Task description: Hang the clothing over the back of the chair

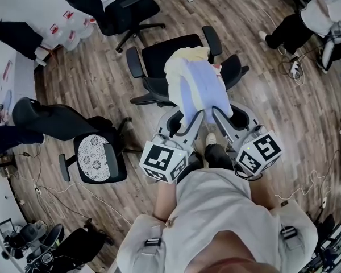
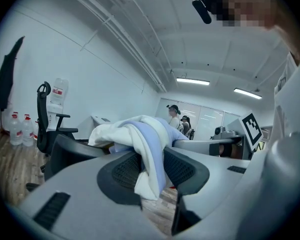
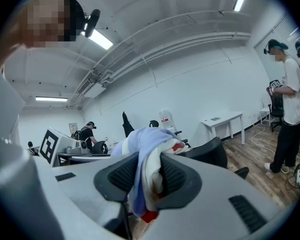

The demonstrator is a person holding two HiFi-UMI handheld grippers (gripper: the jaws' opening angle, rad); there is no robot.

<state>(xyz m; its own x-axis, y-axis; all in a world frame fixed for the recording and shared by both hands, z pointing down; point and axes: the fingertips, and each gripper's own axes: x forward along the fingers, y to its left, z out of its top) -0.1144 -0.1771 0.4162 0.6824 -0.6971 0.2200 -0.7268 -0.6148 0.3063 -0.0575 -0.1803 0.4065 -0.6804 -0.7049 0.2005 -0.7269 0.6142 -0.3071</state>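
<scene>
A cream and pale blue garment [image 1: 194,83] hangs bunched between my two grippers above a black office chair [image 1: 176,53], over its backrest [image 1: 233,70]. My left gripper [image 1: 188,120] is shut on the garment's near left edge, and the cloth [image 2: 147,156] spills out between its black pads. My right gripper [image 1: 220,116] is shut on the near right edge, where blue and cream folds with a red bit [image 3: 146,181] are pinched between the pads. Both grippers point forward, a little downward.
A second black chair [image 1: 116,10] stands behind, a chair with a patterned seat [image 1: 96,158] to the left. People sit at the far right [image 1: 307,21] and stand in the room [image 3: 290,104]. A white table [image 3: 222,121], water bottles [image 2: 20,129] and floor cables [image 1: 298,67] lie around.
</scene>
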